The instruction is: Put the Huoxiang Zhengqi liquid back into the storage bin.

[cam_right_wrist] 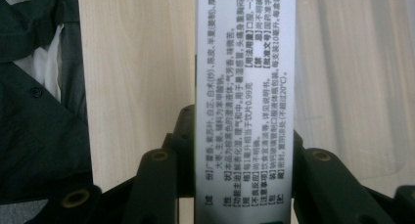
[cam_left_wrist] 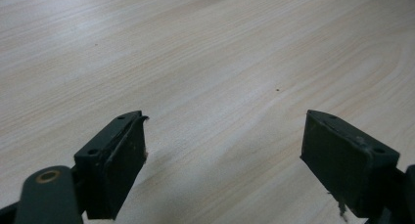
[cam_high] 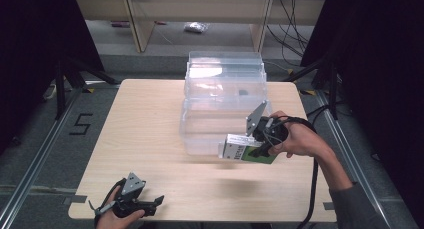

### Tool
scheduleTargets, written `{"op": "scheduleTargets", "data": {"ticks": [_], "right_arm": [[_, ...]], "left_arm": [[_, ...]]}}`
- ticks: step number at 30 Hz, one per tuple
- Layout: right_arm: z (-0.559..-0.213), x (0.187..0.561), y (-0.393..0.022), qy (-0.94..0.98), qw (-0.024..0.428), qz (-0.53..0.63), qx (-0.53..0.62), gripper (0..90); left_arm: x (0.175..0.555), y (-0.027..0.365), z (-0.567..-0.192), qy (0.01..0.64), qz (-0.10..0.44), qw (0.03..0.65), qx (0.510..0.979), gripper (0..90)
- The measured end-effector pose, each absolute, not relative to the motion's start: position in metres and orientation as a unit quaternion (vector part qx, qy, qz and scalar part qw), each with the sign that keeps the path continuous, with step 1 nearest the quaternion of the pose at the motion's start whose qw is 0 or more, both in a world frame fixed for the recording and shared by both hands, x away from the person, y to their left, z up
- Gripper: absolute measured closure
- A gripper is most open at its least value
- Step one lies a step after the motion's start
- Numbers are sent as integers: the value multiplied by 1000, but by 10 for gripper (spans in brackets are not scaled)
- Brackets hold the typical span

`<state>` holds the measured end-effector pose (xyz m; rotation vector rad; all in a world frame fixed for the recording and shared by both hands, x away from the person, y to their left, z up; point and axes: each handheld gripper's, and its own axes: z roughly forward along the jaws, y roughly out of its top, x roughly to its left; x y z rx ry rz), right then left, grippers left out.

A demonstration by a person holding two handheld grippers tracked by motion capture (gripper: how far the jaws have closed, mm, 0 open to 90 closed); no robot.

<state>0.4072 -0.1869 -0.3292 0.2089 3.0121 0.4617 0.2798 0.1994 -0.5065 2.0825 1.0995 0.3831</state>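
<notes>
A flat green-and-white carton point(cam_high: 248, 152) hangs above the table in front of the clear plastic bin point(cam_high: 223, 100), with my right gripper point(cam_high: 261, 148) shut on it. In the right gripper view the carton's white printed side point(cam_right_wrist: 244, 101) runs up between the two black jaws, which press on both its flanks. My left gripper point(cam_high: 150, 205) rests low at the table's near left edge, pointing right. In the left gripper view its jaws stand wide apart over bare wood, and its pads point(cam_left_wrist: 122, 160) have nothing between them.
The clear bin, with its lid tilted up behind it, takes up the far middle of the wooden table point(cam_high: 140, 134). Behind the table stand wooden shelving legs point(cam_high: 140, 24) and loose cables. Dark fabric point(cam_right_wrist: 39, 111) shows at the left of the right gripper view.
</notes>
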Motion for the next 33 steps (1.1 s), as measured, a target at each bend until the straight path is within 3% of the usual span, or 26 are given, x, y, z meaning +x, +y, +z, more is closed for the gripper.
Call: {"op": "scheduleTargets", "data": {"ticks": [20,33], "right_arm": [[-301,451,-182,989,45,134,41,649],[-318,497,-190,988,38,122,88,649]], "left_arm": [[280,201,-508,434,152,365,810,162],[280,200,-509,437,148,363,809,162]]}}
